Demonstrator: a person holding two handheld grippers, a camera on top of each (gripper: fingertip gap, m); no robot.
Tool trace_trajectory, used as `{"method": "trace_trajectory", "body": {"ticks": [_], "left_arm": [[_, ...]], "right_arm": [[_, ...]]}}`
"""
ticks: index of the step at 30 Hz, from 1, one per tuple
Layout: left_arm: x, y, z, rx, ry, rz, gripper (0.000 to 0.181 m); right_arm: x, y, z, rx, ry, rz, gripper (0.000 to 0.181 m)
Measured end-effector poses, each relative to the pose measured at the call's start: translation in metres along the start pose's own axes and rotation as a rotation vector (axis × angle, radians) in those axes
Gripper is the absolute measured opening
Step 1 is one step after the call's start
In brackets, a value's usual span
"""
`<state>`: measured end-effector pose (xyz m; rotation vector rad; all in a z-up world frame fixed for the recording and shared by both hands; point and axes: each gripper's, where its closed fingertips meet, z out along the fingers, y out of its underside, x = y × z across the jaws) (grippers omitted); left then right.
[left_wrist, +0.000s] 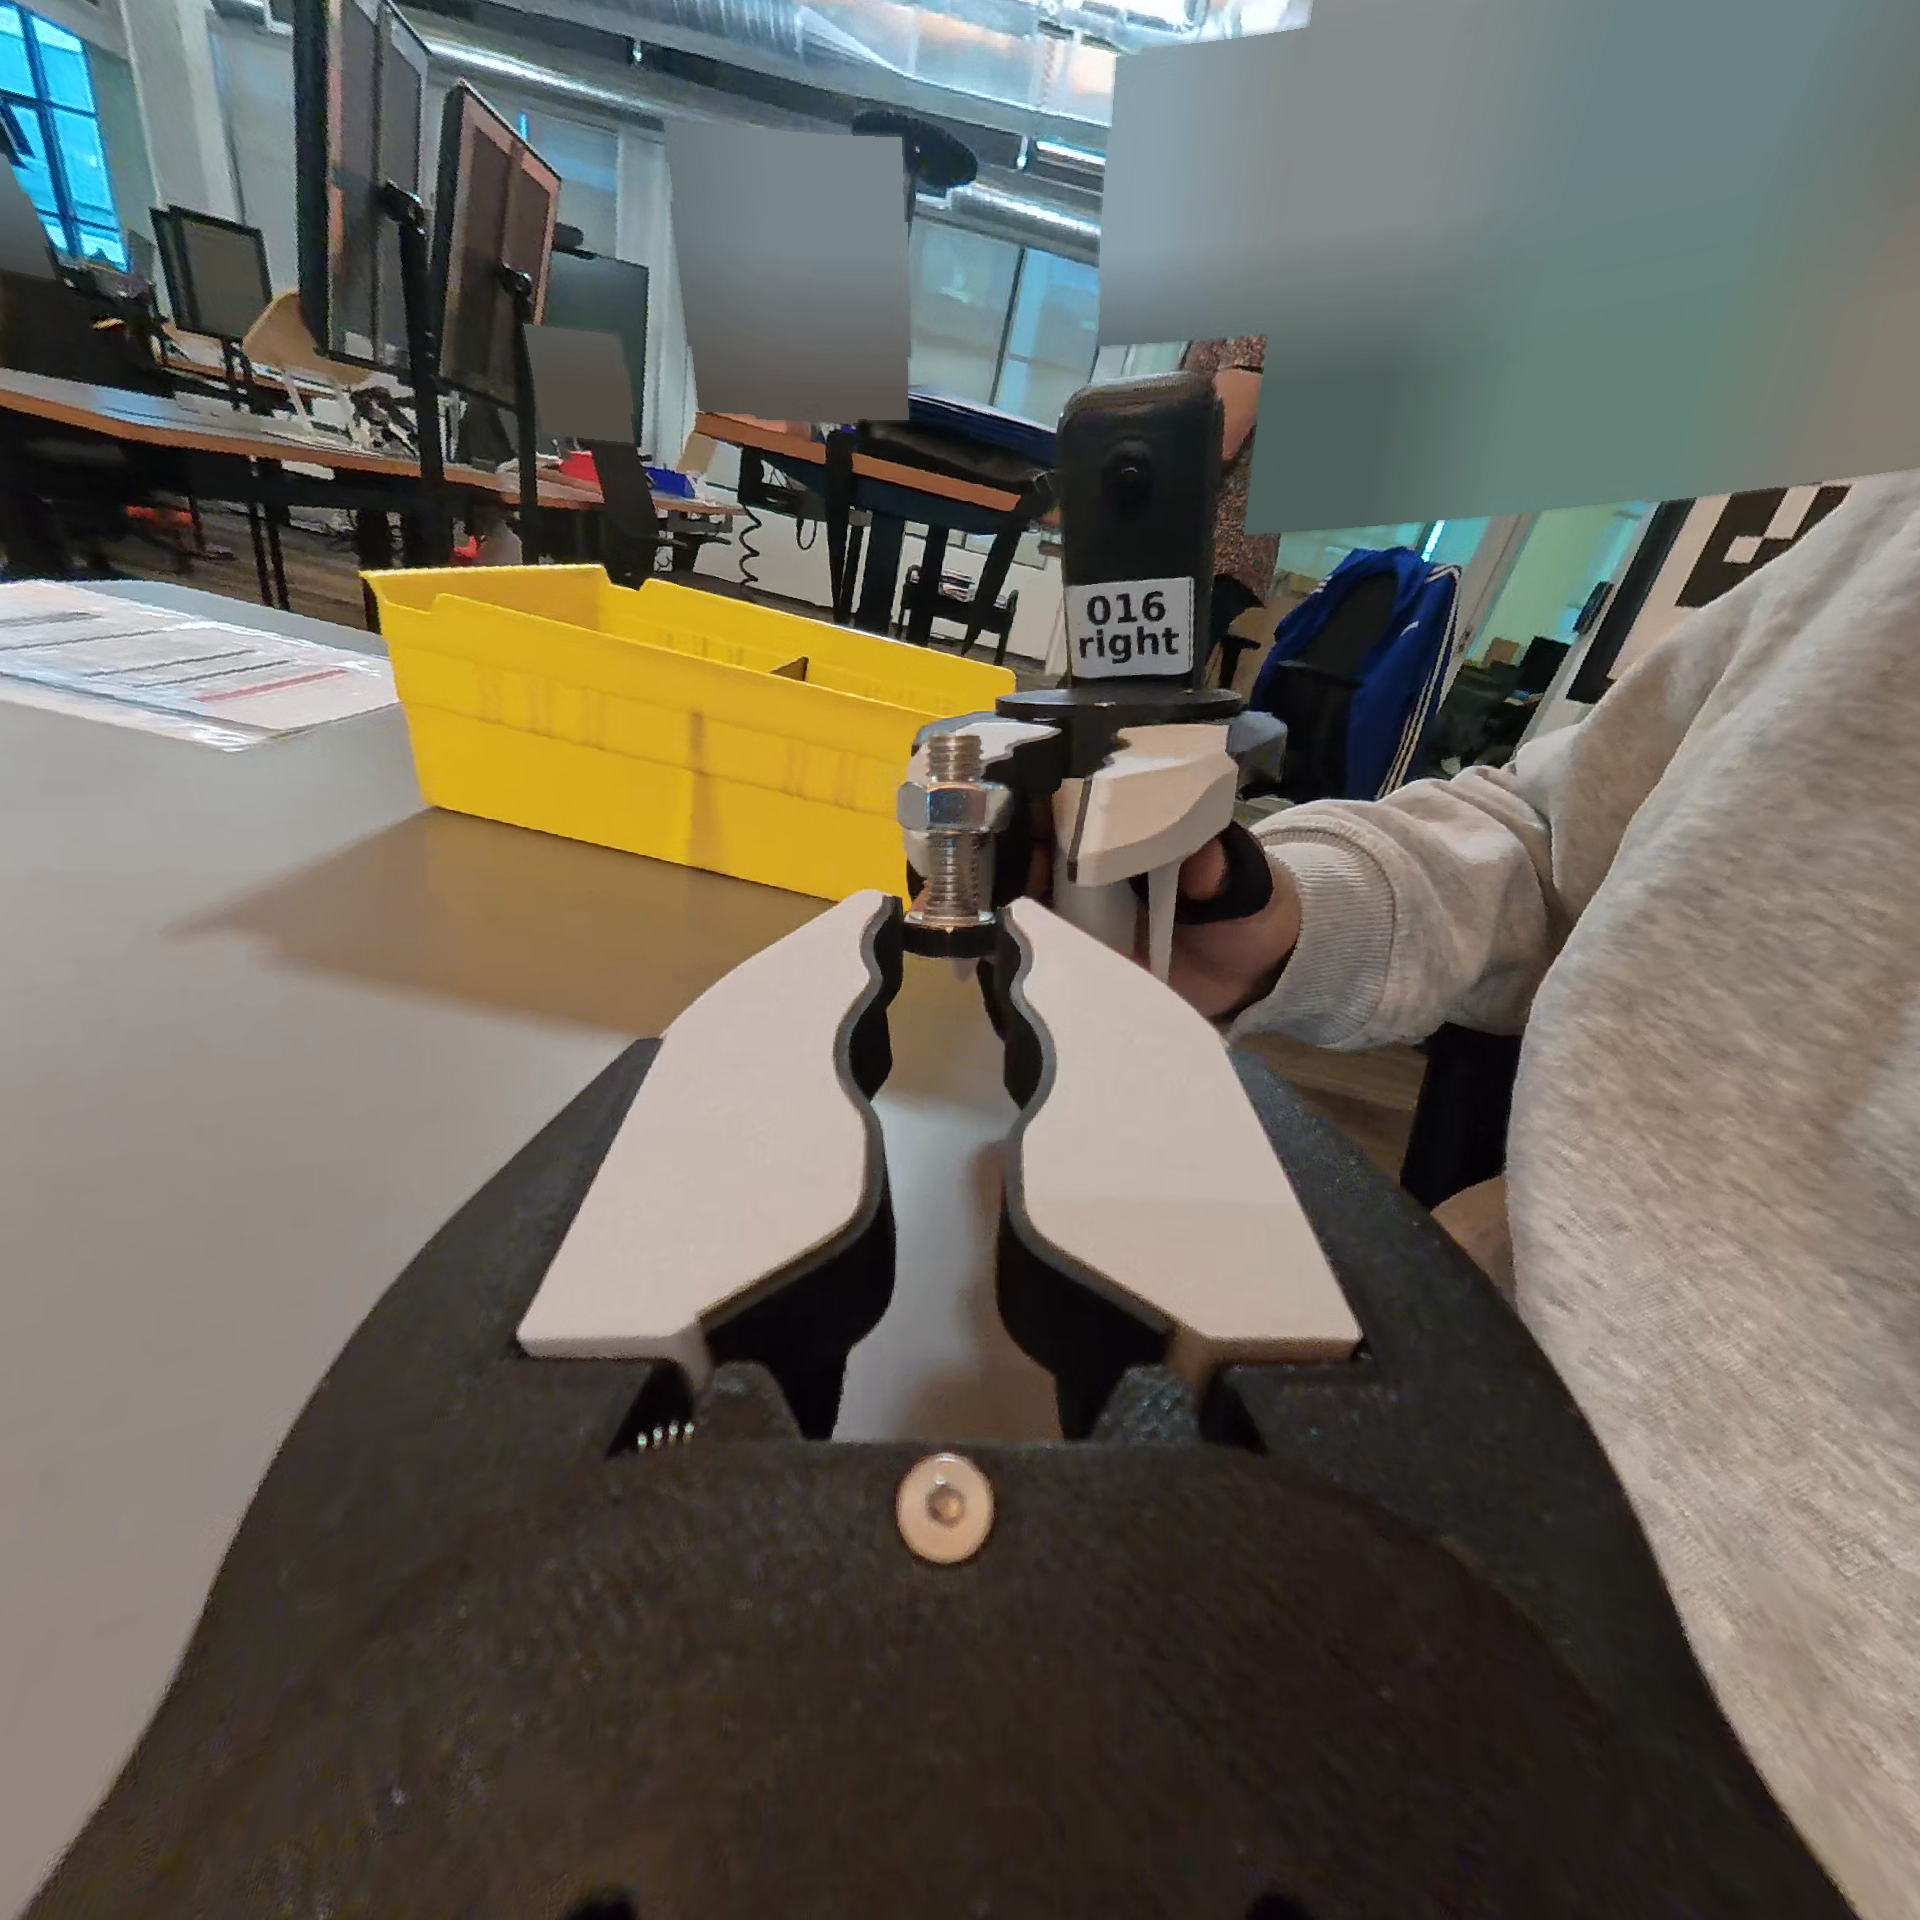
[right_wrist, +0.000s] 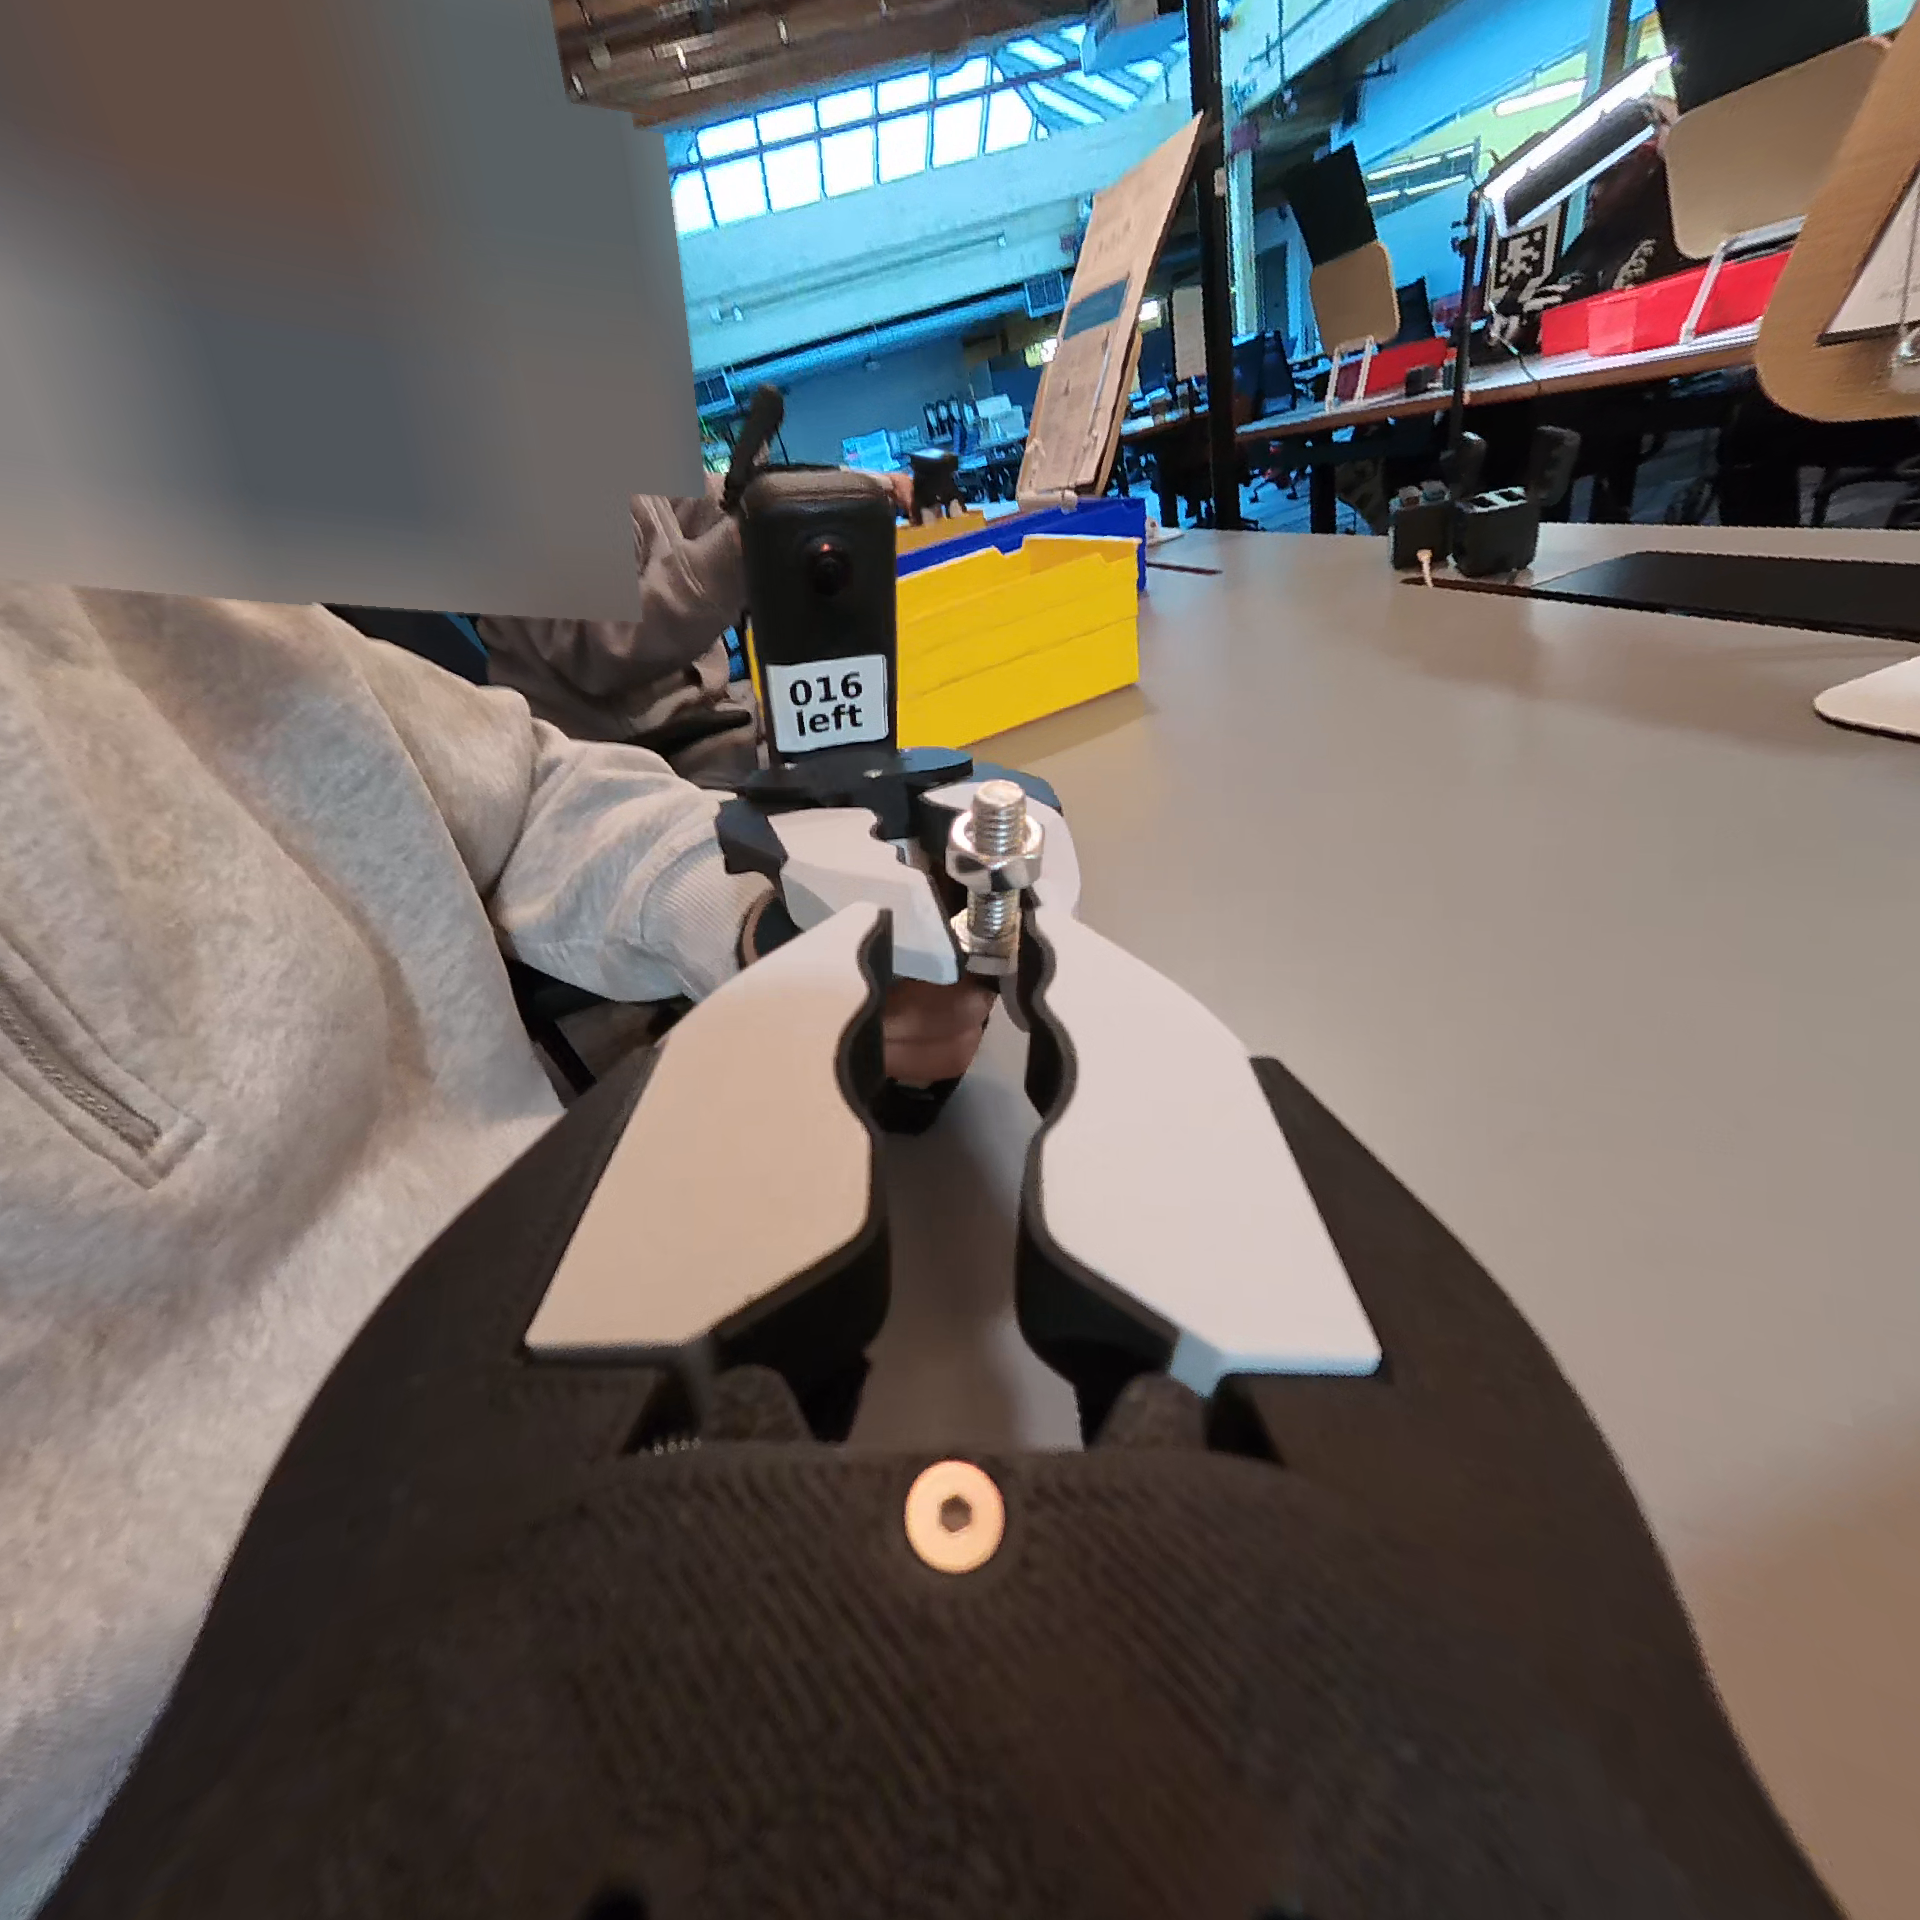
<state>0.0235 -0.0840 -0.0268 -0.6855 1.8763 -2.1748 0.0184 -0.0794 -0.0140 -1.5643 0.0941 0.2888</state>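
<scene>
Both grippers meet mid-air over the counter (left_wrist: 208, 1039), w/ a steel bolt (left_wrist: 943, 873) upright between them, threads up, head down. Left gripper (left_wrist: 948, 925): fingers pressed in on the bolt's head, pinching it low, which reads as an anchor grip that leaves the shank free. Right gripper (left_wrist: 982, 805) comes in from the side, its fingers flanking the hex nut (left_wrist: 951, 805) partway down the threads and apparently clamped on it. In the right wrist view the contact is hard to make out, since the tips crowd the head end. Holding the pair off the counter gives both tools room around the bolt. A hand (left_wrist: 1236, 935) in a grey sleeve (left_wrist: 1403, 883) grips the right tool's handle. A yellow bin (left_wrist: 665, 727) sits just behind on the counter, open side up and near enough to reach. Writing: a white sticker (left_wrist: 1127, 629) w/ black print on the right gripper's camera, and one like it on the left's. There's a printed sheet (left_wrist: 177, 660) far left on the counter, text too small to read. No brand marks visible.
</scene>
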Motion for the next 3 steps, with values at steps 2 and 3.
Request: {"method": "trace_trajectory", "body": {"ticks": [2,3], "left_arm": [[0.002,0.0005,0.0006,-0.003,0.013,-0.006,0.017],[0.0032,0.0008,0.0009,-0.005,0.019,-0.005,0.017]], "right_arm": [[0.0003,-0.0005,-0.0001,-0.001,0.01,-0.012,0.022],[0.0006,-0.0012,-0.0004,0.003,0.012,-0.013,0.021]]}}
